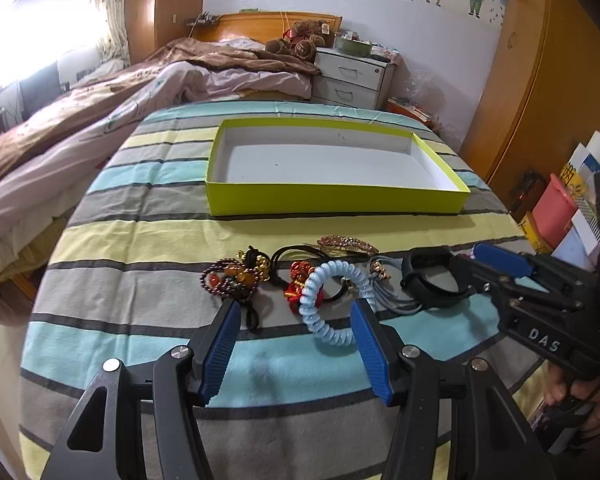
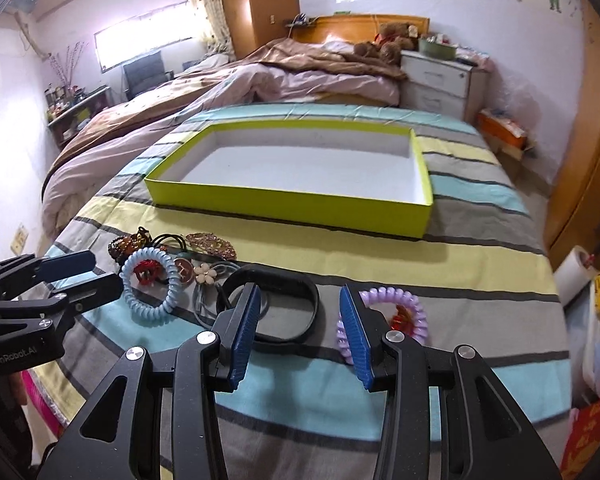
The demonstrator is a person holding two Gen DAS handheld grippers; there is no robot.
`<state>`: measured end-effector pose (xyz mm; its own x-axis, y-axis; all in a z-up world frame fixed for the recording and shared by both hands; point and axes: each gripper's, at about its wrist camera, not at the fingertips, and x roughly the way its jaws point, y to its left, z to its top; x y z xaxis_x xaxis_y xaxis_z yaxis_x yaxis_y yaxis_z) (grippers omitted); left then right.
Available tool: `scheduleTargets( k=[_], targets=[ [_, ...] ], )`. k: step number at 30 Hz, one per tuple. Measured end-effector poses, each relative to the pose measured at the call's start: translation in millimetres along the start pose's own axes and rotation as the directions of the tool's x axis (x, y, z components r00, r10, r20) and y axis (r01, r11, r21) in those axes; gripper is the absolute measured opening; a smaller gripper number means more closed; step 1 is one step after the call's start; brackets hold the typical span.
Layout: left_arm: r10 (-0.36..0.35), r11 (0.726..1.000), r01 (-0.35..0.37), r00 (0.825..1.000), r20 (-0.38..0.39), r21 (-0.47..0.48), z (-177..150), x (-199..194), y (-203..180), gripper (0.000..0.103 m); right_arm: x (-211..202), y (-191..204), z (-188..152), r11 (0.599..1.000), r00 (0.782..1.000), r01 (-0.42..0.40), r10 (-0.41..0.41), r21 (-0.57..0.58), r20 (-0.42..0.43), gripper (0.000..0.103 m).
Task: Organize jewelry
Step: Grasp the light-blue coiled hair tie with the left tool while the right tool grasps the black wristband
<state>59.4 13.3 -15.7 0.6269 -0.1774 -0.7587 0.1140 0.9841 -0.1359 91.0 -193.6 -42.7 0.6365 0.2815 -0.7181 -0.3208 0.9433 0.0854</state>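
Note:
A lime-green open box (image 1: 332, 198) (image 2: 284, 204) with a white inside lies empty on the striped bedcover. In front of it lies a pile of jewelry: a light-blue spiral hair tie (image 1: 332, 300) (image 2: 150, 286), a dark bead bracelet (image 1: 228, 280), a red ornament (image 1: 300, 280), a black band (image 1: 432, 280) (image 2: 276, 304), a purple spiral tie (image 2: 396, 316). My left gripper (image 1: 296, 312) is open just short of the blue tie. My right gripper (image 2: 298, 300) is open over the black band, beside the purple tie.
A rumpled bed with brown and pink quilts (image 1: 100, 112) lies to the left. A white nightstand (image 1: 352, 76) stands behind. Boxes and papers (image 1: 572, 208) crowd the right side. A wooden wardrobe (image 1: 540, 60) stands at the right.

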Motion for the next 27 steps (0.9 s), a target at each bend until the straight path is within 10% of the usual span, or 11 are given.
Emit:
scheduleTargets(
  k=[27],
  targets=[
    [0.009, 1.000, -0.007, 0.998, -0.065, 0.025, 8, 32, -3, 0.021, 17, -8, 3, 1.000, 0.998, 0.001, -0.002, -0.022, -0.066, 0.005]
  ],
)
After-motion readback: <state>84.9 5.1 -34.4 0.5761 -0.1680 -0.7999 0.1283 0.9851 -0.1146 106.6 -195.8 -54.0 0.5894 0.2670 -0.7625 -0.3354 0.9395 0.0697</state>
